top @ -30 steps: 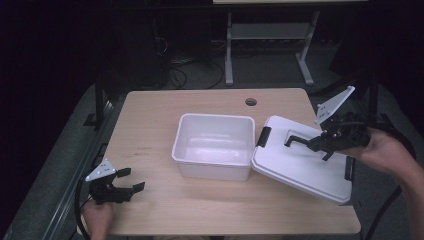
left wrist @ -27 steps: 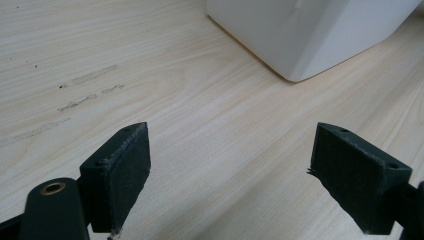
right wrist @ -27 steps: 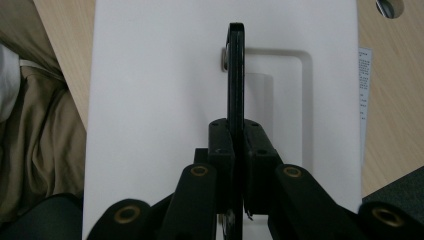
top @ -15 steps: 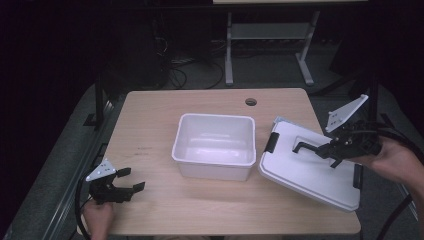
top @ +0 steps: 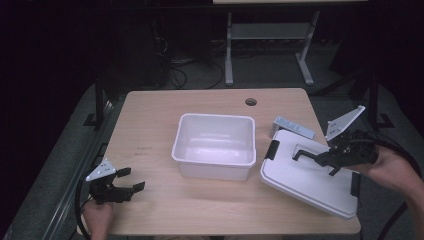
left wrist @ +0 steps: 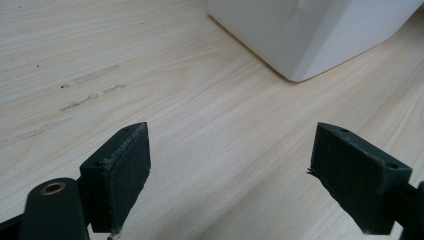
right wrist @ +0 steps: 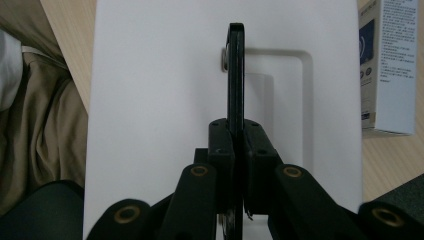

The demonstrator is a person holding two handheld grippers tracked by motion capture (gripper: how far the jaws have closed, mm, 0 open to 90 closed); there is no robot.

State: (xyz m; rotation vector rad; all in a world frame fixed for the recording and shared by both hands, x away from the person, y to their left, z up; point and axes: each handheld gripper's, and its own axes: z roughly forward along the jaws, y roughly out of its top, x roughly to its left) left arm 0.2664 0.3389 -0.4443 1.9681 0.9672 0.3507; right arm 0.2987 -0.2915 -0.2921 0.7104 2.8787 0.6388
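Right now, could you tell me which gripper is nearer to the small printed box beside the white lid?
The right. The right gripper is shut on the white lid's black handle, just in front of the small printed box. The left gripper sits open at the table's near left corner, beyond the white tub.

a dim lab or workshop — bare wooden table (top: 150, 135), cables (top: 172, 75) on the floor, metal stand (top: 265, 45) behind.

I count one white tub (top: 214, 145), one white lid (top: 310, 180), one small box (top: 292, 127), and two hand-held grippers, left (top: 131, 187) and right (top: 306, 154).
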